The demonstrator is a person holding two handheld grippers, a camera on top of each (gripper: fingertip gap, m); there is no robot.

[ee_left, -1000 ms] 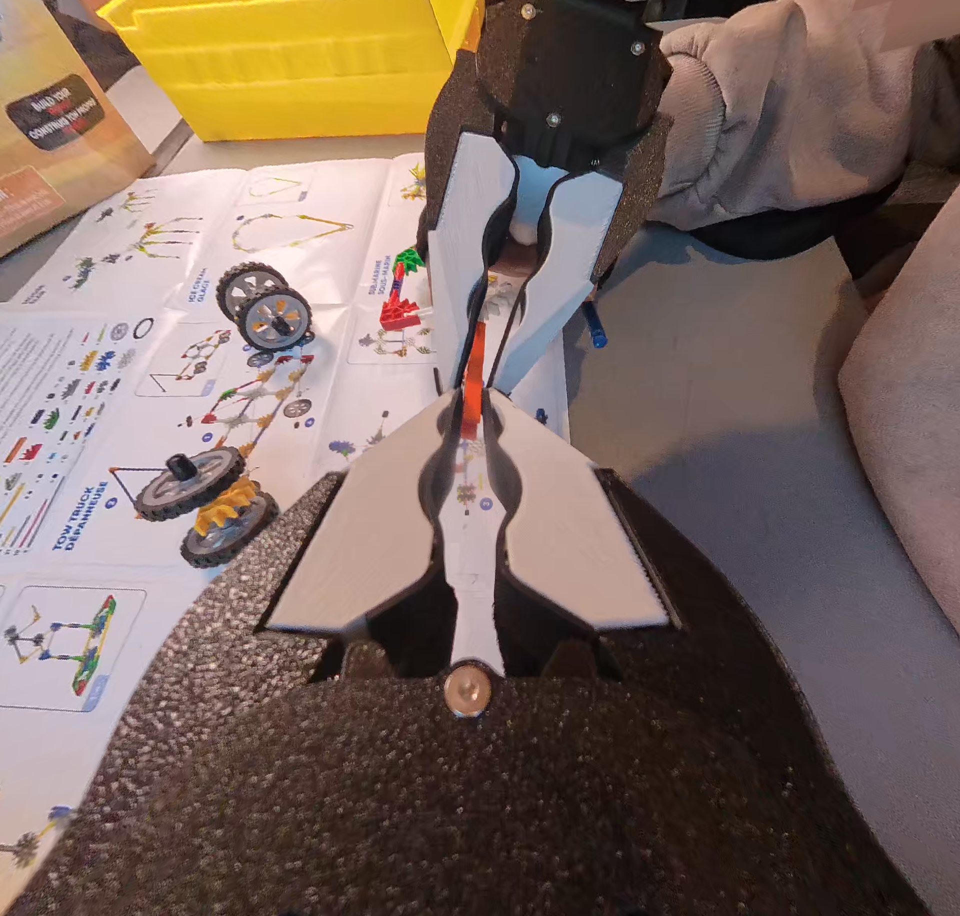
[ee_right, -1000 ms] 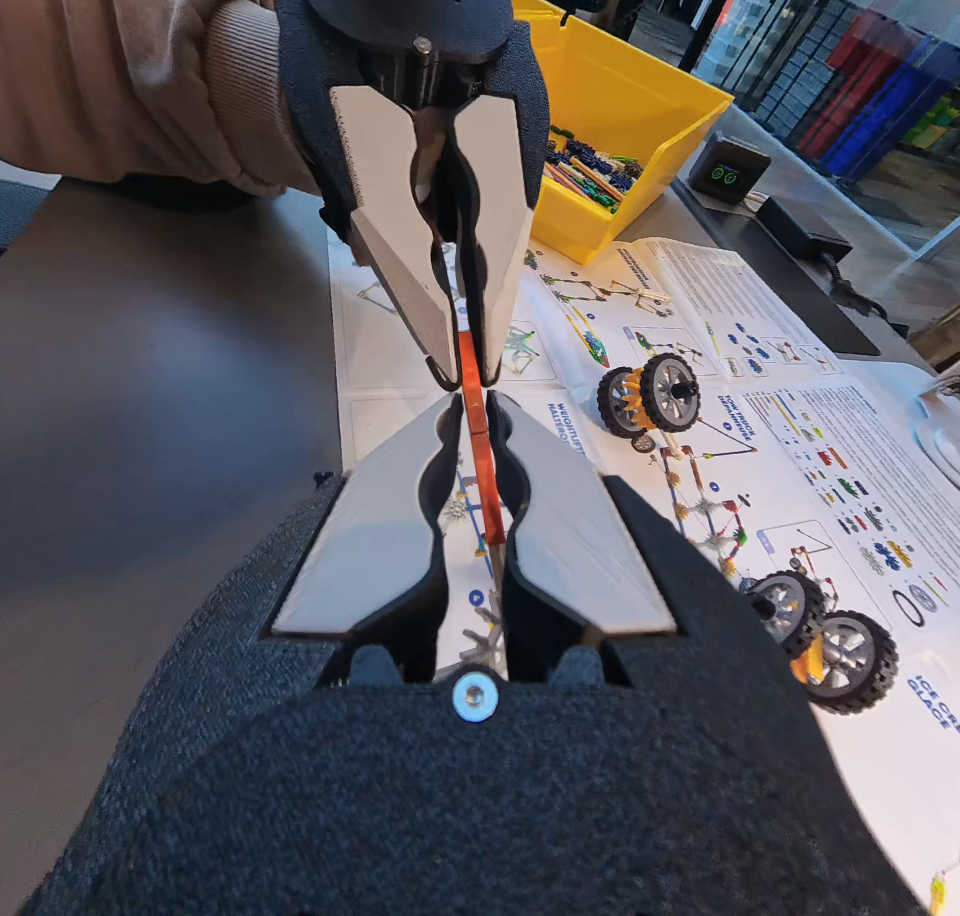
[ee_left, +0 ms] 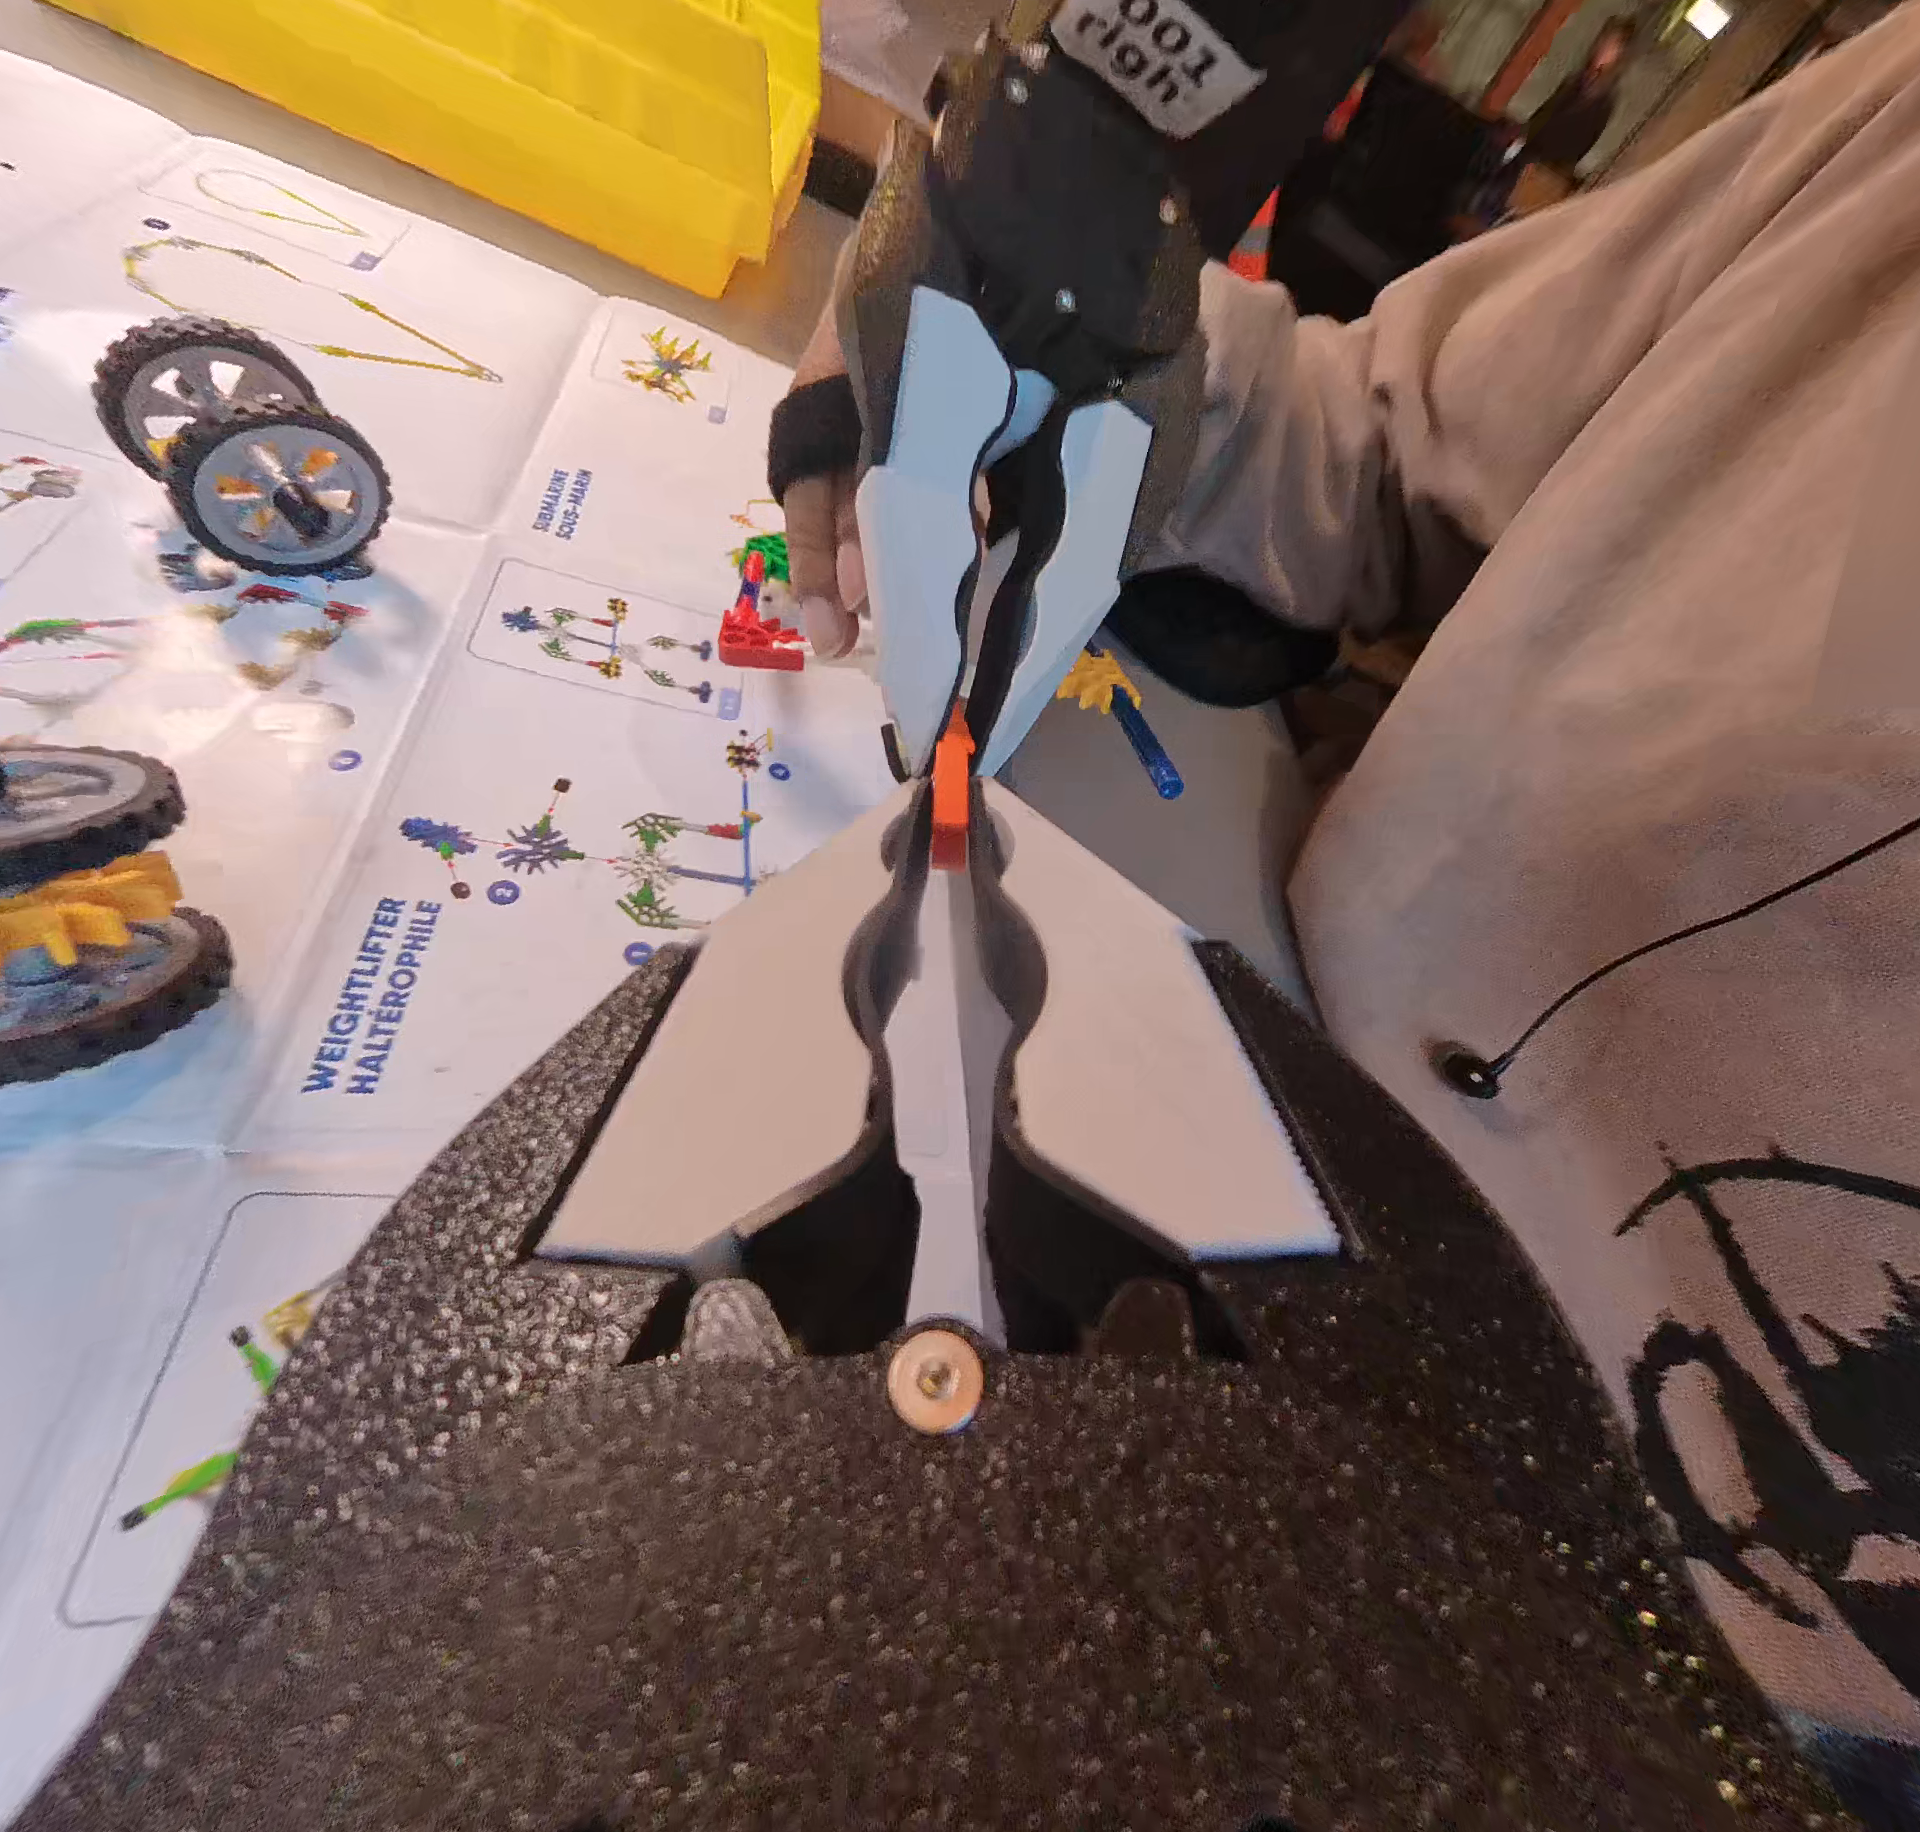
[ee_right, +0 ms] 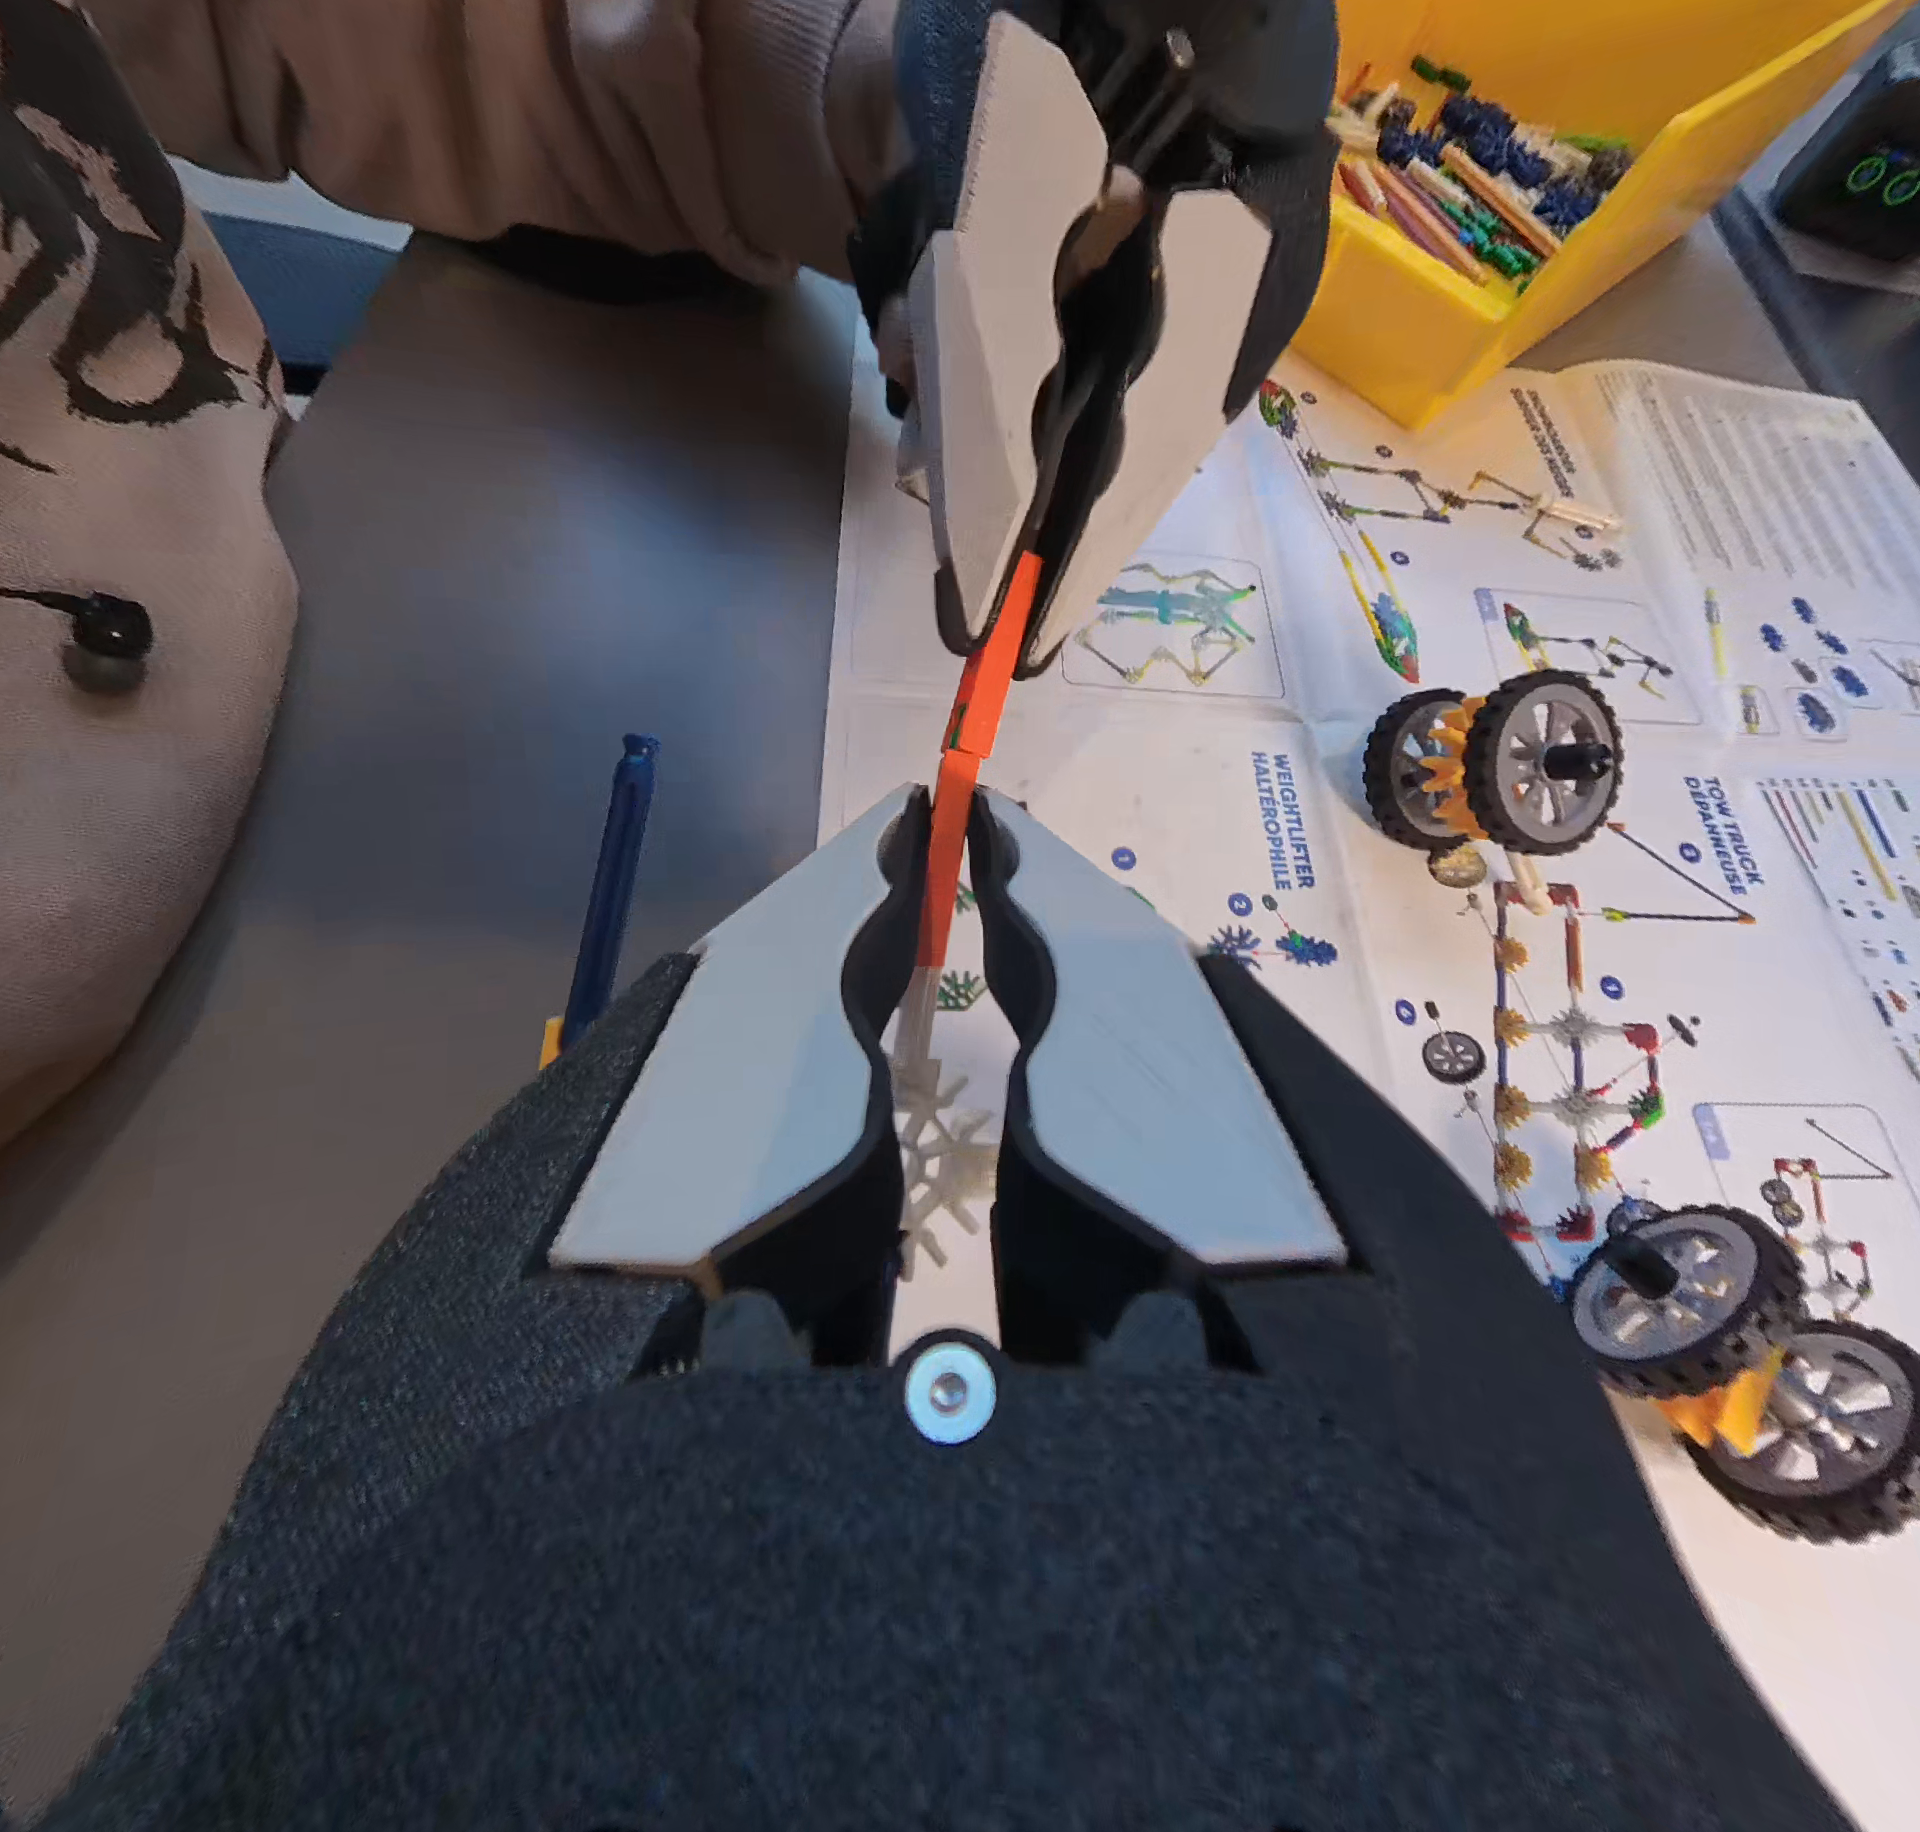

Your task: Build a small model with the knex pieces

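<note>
Orange plastic rod (ee_right: 971, 733), thin, light, probably stiff yet slightly bowed, clamped at one end by the left gripper (ee_left: 940, 795) and at the other by the right gripper (ee_right: 948, 795), held above the instruction sheet (ee_right: 1195, 774); wheel pairs (ee_right: 1496, 764) lie right.

The two grippers meet tip to tip above the table. The left gripper (ee_left: 943, 806) has its jaws pressed together on one end of an orange rod (ee_right: 977, 702) – the right gripper (ee_right: 951, 806) is clamped on the other end. Both beige sleeves (ee_left: 1507, 411) reach in from the person's side, and bare fingers (ee_left: 826, 577) wrap the right handle.
</note>
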